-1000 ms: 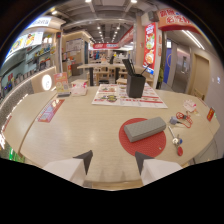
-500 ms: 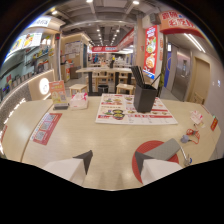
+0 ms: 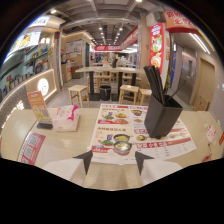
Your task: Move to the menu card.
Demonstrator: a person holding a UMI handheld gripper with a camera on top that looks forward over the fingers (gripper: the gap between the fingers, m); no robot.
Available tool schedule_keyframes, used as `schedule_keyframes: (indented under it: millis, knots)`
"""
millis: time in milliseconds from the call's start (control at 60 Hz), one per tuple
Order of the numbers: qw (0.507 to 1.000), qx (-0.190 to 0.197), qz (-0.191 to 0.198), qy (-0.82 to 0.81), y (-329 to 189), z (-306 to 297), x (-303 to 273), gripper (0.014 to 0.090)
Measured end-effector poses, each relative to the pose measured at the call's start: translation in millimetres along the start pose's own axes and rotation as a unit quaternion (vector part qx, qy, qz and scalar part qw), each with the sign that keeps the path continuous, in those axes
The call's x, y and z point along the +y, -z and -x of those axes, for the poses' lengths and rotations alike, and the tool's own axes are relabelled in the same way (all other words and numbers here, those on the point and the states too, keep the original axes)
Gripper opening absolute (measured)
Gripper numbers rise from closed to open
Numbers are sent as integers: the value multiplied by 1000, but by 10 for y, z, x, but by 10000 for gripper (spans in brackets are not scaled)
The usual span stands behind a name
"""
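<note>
Gripper view shows my gripper [image 3: 114, 159] with its two fingers spread apart and nothing between them, hovering over the pale wooden table [image 3: 65, 150]. Just ahead of the fingertips lies the menu card [image 3: 135, 135] — flat on the table, printed with food photos. A black utensil holder [image 3: 161, 116] stands on the menu's far right part, dark sticks — probably chopsticks — poking up from it. To the left, well apart from the menu, sits a tissue pack [image 3: 66, 118], and beside it an upright orange sign [image 3: 39, 107].
</note>
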Motion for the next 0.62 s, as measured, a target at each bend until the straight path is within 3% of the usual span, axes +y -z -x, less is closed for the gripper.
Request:
schedule_keyframes:
  millis: [250, 617]
  knots:
    - [1000, -11, 13, -9, -543, 26, -163, 840]
    - [1000, -13, 21, -12, -674, -21, -153, 840]
